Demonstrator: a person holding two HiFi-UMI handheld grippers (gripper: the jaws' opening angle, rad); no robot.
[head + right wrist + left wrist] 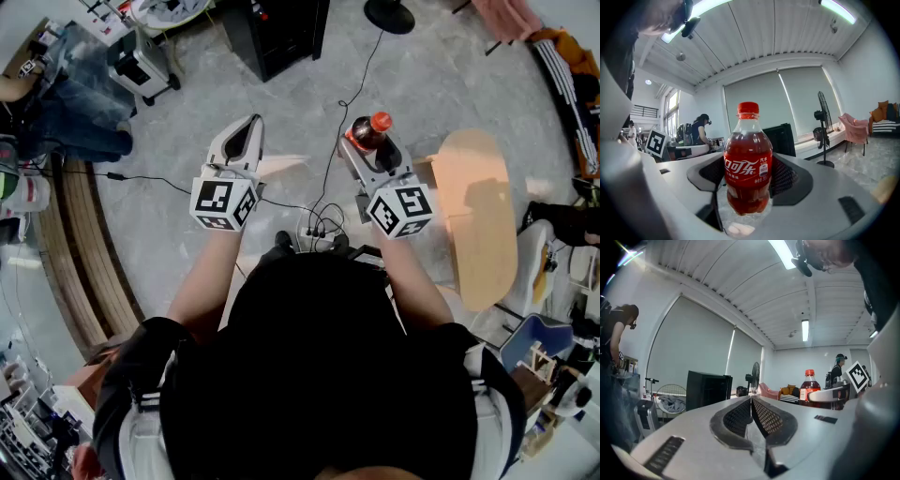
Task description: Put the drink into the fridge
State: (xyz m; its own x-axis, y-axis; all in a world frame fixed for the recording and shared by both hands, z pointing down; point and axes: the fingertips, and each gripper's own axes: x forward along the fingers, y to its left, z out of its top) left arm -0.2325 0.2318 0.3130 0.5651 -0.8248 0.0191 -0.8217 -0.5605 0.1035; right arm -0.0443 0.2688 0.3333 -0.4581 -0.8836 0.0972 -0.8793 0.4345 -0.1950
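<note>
A: Left side?
B: Left gripper [251,127] is hanging in the air over the grey floor [169,141]. Jaws are sitting together with nothing between them. Its camera is looking across at a black cabinet [708,390] and a standing fan [753,376].

A: Middle?
B: A bundle of cables [319,223] is lying on the floor between the two grippers, just ahead of the person.

A: Right side? Where's the drink?
B: Right gripper [375,155] is clamping the cola bottle [747,164]. Jaws are standing wide, with the pads pressing on both sides of the lower body and the red cap up. The bottle is being held off the floor, near the left edge of a light wooden tabletop [483,225]. In the head view the black cabinet is sitting well apart from it, further ahead.
</note>
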